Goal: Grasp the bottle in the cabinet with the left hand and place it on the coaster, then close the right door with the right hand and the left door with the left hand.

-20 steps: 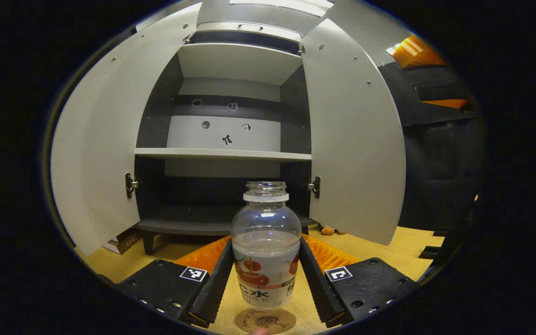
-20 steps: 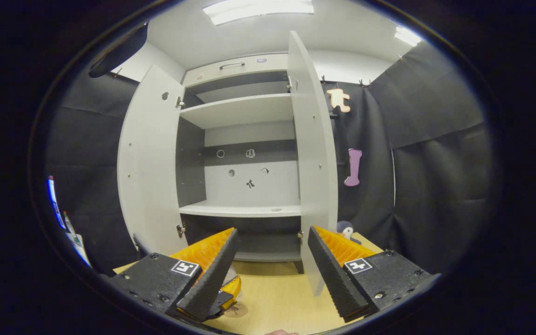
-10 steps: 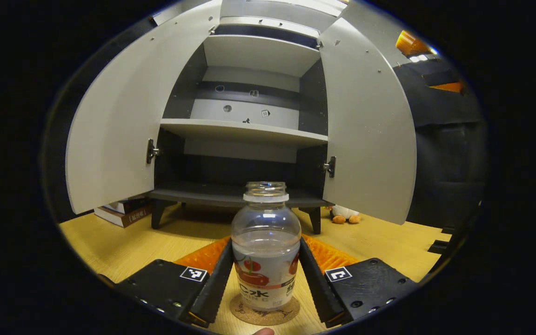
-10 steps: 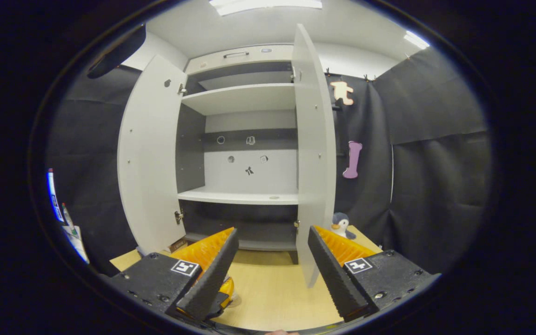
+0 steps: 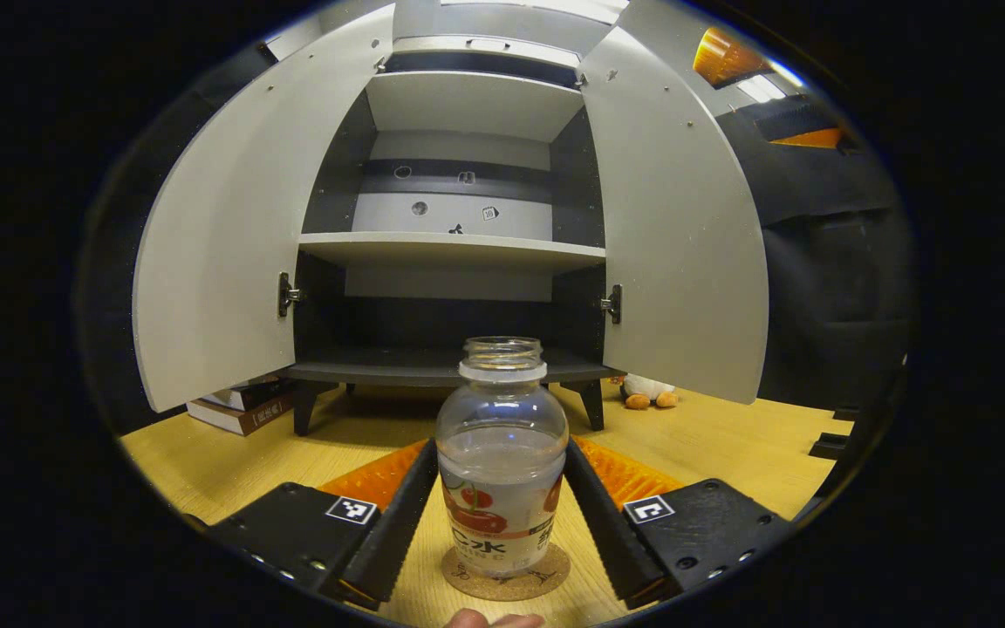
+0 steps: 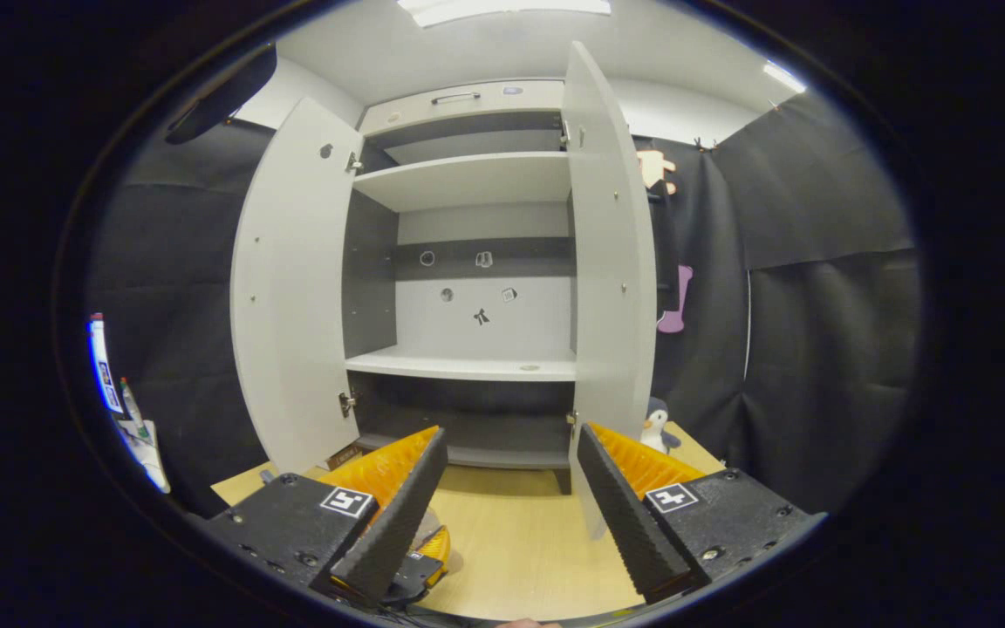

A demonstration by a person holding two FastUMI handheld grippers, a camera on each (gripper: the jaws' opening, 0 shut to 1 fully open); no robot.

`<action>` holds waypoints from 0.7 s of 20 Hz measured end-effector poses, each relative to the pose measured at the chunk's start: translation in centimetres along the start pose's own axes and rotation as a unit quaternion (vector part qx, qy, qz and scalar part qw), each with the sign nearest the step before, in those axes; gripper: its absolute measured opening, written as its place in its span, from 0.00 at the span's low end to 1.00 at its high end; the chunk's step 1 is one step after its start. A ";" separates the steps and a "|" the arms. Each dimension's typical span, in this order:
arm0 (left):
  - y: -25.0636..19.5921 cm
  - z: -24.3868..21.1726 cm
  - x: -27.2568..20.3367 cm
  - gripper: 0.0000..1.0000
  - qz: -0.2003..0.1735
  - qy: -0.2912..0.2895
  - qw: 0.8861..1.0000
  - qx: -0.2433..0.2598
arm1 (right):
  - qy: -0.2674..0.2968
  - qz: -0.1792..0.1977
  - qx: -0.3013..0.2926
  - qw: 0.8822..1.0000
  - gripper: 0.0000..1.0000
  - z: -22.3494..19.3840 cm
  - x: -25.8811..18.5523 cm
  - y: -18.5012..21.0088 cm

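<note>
A clear bottle (image 5: 502,453) with a fruit label and no cap stands upright on a round cork coaster (image 5: 507,574) on the wooden table. My left gripper (image 5: 501,453) flanks it, one finger close along each side, jaws slightly spread. Behind stands the grey cabinet with the left door (image 5: 215,253) and the right door (image 5: 677,235) swung wide. In the right gripper view my right gripper (image 6: 509,433) is open in the air with nothing between its fingers, in front of the right door (image 6: 611,262), which is nearly edge-on. The left door (image 6: 289,296) is open too.
Books (image 5: 241,410) lie on the table under the left door. A plush penguin (image 5: 649,392) sits beside the cabinet's right leg, also the penguin (image 6: 658,423) past the right door. A fingertip (image 5: 494,619) shows at the bottom edge. Bare tabletop (image 5: 729,445) stretches to the right.
The bottle came down onto the coaster and now rests on it. My left fingers have spread a little. The right gripper has drifted slightly; both doors stay open.
</note>
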State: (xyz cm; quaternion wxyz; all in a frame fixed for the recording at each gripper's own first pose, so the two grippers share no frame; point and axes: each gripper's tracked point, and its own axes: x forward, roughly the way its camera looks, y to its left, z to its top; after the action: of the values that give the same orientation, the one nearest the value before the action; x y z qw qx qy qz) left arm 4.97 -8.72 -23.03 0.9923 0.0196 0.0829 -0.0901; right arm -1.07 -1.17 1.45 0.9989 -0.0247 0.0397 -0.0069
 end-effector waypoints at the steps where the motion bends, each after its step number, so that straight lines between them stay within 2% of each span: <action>1: 0.1 0.1 0.1 0.98 -0.003 0.004 1.000 -0.002 | 0.000 0.000 0.000 1.000 0.99 0.0 0.1 -0.1; 7: 1.3 3.9 -1.6 0.97 0.004 -0.015 1.000 -0.020 | 0.001 0.000 0.008 1.000 0.99 -0.5 0.1 -0.2; 14: 4.5 14.8 -4.1 0.95 0.034 -0.084 0.995 -0.041 | -0.025 0.004 0.024 0.999 0.99 0.4 -0.4 -0.3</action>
State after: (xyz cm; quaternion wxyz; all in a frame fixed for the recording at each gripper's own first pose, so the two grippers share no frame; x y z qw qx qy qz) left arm 4.23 -4.35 -7.67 0.9982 -0.0255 0.0018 -0.0541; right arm -1.46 -1.46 1.89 0.9999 -0.0012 0.0146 -0.0029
